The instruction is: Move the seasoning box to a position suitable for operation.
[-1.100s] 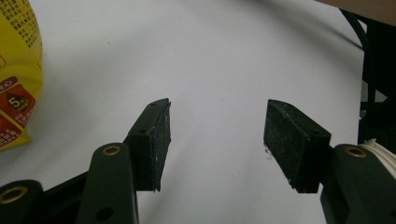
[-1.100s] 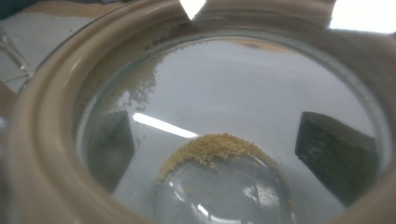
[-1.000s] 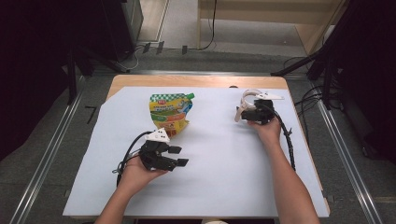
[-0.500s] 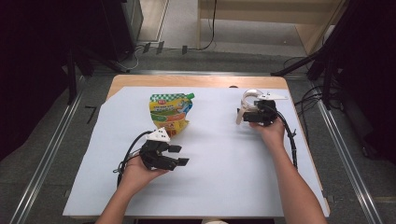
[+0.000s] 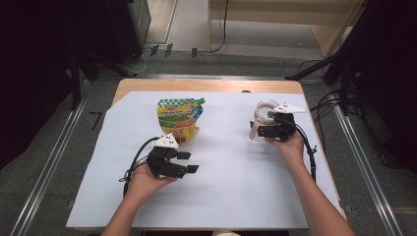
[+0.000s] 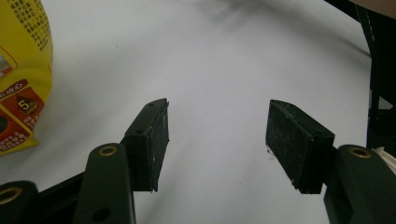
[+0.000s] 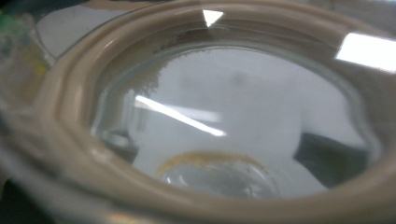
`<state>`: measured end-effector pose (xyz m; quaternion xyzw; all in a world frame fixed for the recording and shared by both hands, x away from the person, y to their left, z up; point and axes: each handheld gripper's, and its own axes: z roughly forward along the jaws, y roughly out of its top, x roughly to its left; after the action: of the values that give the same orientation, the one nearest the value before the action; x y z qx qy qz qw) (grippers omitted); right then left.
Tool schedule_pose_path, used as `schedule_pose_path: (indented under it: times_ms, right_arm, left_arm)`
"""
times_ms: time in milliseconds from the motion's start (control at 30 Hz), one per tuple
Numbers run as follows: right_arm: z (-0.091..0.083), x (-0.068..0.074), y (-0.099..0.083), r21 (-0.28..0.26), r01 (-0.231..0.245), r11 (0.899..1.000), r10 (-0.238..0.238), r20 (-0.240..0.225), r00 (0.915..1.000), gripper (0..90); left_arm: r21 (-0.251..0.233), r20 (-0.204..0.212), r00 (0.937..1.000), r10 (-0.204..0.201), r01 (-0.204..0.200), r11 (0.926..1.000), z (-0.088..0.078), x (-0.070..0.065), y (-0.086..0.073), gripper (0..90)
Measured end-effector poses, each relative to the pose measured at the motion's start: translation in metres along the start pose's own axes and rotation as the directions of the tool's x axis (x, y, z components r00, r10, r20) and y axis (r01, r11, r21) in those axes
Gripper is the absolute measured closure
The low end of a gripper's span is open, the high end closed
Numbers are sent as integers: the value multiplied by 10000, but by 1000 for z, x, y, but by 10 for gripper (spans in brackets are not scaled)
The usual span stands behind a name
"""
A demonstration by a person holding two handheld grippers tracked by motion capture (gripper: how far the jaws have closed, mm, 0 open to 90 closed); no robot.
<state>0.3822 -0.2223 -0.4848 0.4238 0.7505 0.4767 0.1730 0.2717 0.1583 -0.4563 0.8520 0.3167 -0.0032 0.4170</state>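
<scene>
Your right gripper has lifted clear cup a little since a second ago; cup now off white sheet, held by rim at table's right. Lift under way, I judge. Cup tilted, long axis slanting, mouth toward gripper camera. Left gripper unmoved, jaws half open, empty, just beside yellow pouch.

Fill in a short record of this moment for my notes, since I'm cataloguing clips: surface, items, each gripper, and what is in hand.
surface: white sheet over a wooden table
item 1: yellow and green food pouch, lying flat at centre left
item 2: beige-rimmed clear lid, at the right gripper
left gripper: jaws apart, nothing between them, beside the pouch without touching it
right gripper: at the lid, which looms close in the right gripper view; its jaws are hidden, so the grip cannot be confirmed
</scene>
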Motion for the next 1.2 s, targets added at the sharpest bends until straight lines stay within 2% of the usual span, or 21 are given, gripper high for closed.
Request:
schedule_pose_path:
  times_ms: [333, 467, 600, 667, 733, 867, 1200]
  right_arm:
    - [-11, 26, -12, -29, 222, 9997, -224, -652, 9976, 122]
    - [-12, 33, -16, -90, 339, 9994, -345, -785, 9963, 122]
    - [-11, 40, -21, 95, 374, 9993, -363, -974, 9946, 122]
    - [-10, 46, -22, 129, 438, 9990, -420, -1139, 9926, 122]
    - [-10, 53, -23, 149, 705, 9974, -683, -1184, 9906, 122]
    - [-9, 64, -25, 150, 588, 9982, -558, -1541, 9865, 122]
    - [-2, 94, -31, 350, 1101, 9933, -999, -2193, 9705, 122]
  left_arm:
    - [64, -78, 10000, -18, 18, 10000, -1, 2, 0, 396]
    - [223, -162, 9999, 59, -55, 9997, -1, 3, 0, 396]
    - [230, -170, 9998, 127, -123, 9997, -2, 2, 0, 396]
    - [213, -174, 9998, 114, -110, 9997, -2, 3, 0, 394]
    - [240, -225, 9997, 100, -94, 9997, -3, 3, 0, 394]
    - [233, -246, 9996, 127, -122, 9997, -4, 3, -1, 392]
    - [158, -215, 9997, 134, -131, 9998, -4, 3, -1, 392]
